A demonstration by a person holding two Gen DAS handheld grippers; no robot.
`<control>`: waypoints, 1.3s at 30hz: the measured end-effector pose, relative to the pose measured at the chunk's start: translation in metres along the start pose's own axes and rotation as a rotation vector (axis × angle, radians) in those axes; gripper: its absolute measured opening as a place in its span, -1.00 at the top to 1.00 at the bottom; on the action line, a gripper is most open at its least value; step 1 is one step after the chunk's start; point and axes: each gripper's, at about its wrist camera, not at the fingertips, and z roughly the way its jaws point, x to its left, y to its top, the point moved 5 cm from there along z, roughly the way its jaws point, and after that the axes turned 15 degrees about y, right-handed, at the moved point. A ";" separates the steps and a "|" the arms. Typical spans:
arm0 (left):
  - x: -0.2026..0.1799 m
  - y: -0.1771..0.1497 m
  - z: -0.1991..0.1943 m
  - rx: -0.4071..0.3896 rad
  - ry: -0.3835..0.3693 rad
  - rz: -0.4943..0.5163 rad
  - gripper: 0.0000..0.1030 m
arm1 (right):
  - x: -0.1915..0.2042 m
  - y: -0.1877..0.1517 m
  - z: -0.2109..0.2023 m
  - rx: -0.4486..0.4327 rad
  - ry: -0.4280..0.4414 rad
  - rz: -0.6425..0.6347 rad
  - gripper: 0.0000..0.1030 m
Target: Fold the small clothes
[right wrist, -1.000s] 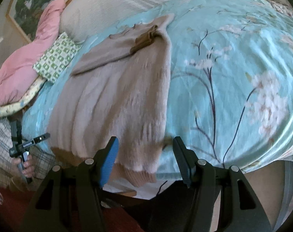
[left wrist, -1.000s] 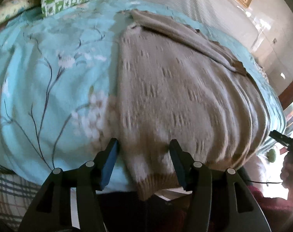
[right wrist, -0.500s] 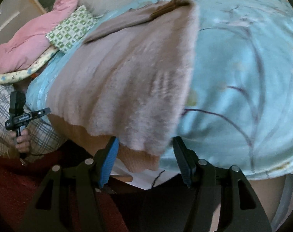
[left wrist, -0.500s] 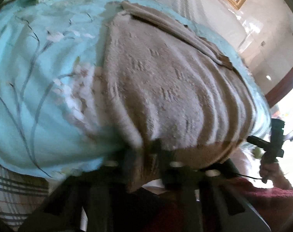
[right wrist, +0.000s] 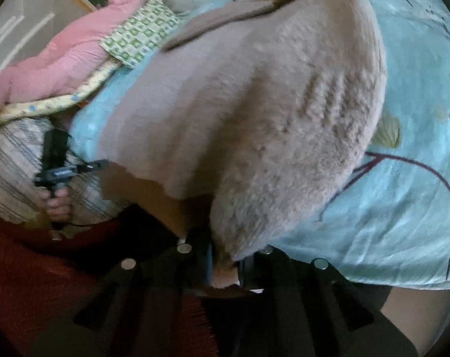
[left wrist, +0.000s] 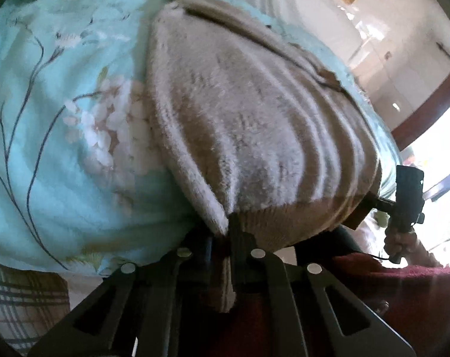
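A beige knitted sweater point(left wrist: 239, 119) lies flat on the turquoise flowered bedspread point(left wrist: 61, 178), its brown ribbed hem hanging over the near bed edge. My left gripper point(left wrist: 222, 238) is shut on the hem's left corner, and the knit bunches into ridges above it. In the right wrist view the same sweater point(right wrist: 254, 104) fills the middle. My right gripper point(right wrist: 225, 261) is closing on the hem's right corner, with the fabric pinched between its pads. Each view shows the other gripper held in a hand at the frame's side.
A green-patterned pillow point(right wrist: 141, 35) and a pink quilt point(right wrist: 61, 59) lie at the head of the bed. Plaid fabric point(left wrist: 16, 297) hangs below the bedspread's near edge. The person's dark red clothing point(left wrist: 388, 297) is close under both grippers. Bedspread point(right wrist: 403, 193) lies bare right of the sweater.
Both grippers went from open around the hem to pinched on it, the left first, the right just now. Both dropped closer to the bed edge, and the sweater wrinkled.
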 end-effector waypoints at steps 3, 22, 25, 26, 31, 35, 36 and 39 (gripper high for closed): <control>-0.002 0.006 -0.019 -0.053 -0.066 -0.025 0.90 | 0.021 0.009 -0.018 -0.052 0.085 -0.006 0.76; -0.012 0.215 -0.086 -0.495 -0.189 -0.102 0.92 | 0.039 0.190 -0.094 -0.492 0.360 -0.025 0.77; -0.012 0.260 -0.066 -0.496 -0.156 -0.100 0.92 | 0.015 0.225 -0.097 -0.517 0.311 -0.009 0.77; -0.011 0.276 -0.057 -0.495 -0.141 -0.102 0.92 | 0.007 0.238 -0.096 -0.527 0.292 0.001 0.77; -0.009 0.340 -0.011 -0.473 -0.094 -0.103 0.92 | -0.036 0.301 -0.083 -0.554 0.216 0.064 0.77; -0.007 0.380 0.040 -0.422 -0.034 -0.101 0.92 | -0.075 0.333 -0.070 -0.558 0.131 0.134 0.77; -0.005 0.386 0.053 -0.404 -0.016 -0.101 0.92 | -0.087 0.338 -0.065 -0.552 0.102 0.162 0.77; 0.003 0.395 0.090 -0.347 0.029 -0.107 0.92 | -0.124 0.346 -0.049 -0.525 0.035 0.270 0.77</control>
